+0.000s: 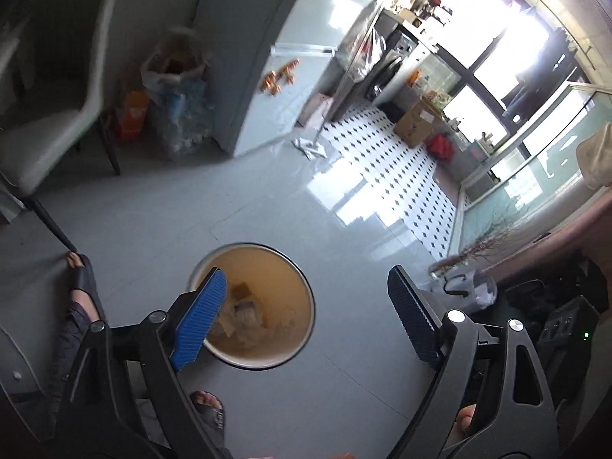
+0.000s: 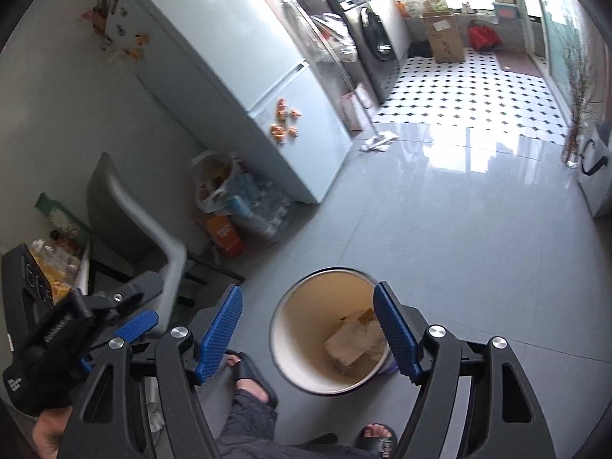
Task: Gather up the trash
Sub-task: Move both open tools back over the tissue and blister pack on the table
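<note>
Both tongs hung wide and empty—the left gripper (image 1: 306, 313) and right gripper (image 2: 308, 338) each poised above the round waste bin (image 1: 302, 287) on the floor—where the crumpled paper trash (image 2: 354, 338) lay below them, presumably dropped.

Colours around the trash bin

The trash bin (image 2: 306, 329) is tan inside with a white rim; the floor (image 2: 459, 229) is pale grey, the far tiles (image 2: 470, 91) white with black diamonds; both grippers' pads (image 1: 199, 317) are ribbed blue on black.
</note>
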